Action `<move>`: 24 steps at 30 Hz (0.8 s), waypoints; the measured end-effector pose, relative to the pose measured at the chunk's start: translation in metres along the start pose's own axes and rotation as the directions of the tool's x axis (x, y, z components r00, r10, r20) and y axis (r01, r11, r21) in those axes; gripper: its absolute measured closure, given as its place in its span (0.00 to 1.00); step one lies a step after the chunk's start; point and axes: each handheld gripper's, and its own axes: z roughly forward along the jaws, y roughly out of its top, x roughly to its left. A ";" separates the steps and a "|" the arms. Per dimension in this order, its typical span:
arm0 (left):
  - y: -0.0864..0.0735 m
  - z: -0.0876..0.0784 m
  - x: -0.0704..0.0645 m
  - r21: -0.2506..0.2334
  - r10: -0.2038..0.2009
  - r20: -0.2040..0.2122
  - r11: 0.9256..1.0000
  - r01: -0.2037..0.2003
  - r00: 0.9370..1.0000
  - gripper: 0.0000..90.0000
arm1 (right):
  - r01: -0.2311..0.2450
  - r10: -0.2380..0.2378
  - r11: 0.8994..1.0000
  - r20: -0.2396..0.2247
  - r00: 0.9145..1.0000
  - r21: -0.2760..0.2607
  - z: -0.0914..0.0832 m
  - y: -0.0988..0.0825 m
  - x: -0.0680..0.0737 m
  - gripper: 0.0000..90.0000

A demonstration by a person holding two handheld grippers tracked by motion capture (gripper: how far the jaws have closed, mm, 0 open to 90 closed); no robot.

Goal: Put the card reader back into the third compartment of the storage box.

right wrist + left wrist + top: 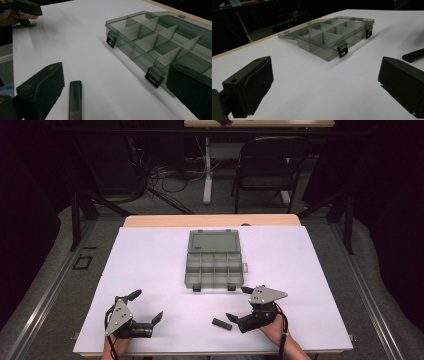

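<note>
Resting on the white table cover (150, 265), a smoky clear compartment box (214, 271) lies open near the middle, its lid (213, 241) folded flat toward the far edge and two black latches (155, 78) hanging on its near wall. Nearer the person, a small dark stick-shaped object (222, 324) lies flat on the cover, just beside the right gripper (239, 304), whose jaws stand wide apart and hold nothing. At the near left, well apart from the box, the left gripper (148, 306) also has its jaws spread and bare. A folding chair (267, 167) stands beyond the table.
</note>
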 end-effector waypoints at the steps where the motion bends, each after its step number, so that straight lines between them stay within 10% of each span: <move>1: 0.000 0.000 0.000 0.000 0.001 0.002 1.000 -0.001 1.000 0.00 | 0.000 0.000 1.000 0.000 1.000 0.000 0.000 0.000 0.000 0.01; 24: 0.000 0.001 0.000 0.007 0.003 0.003 1.000 -0.003 1.000 0.00 | 0.005 -0.002 1.000 -0.089 0.996 0.031 0.014 0.000 0.015 0.00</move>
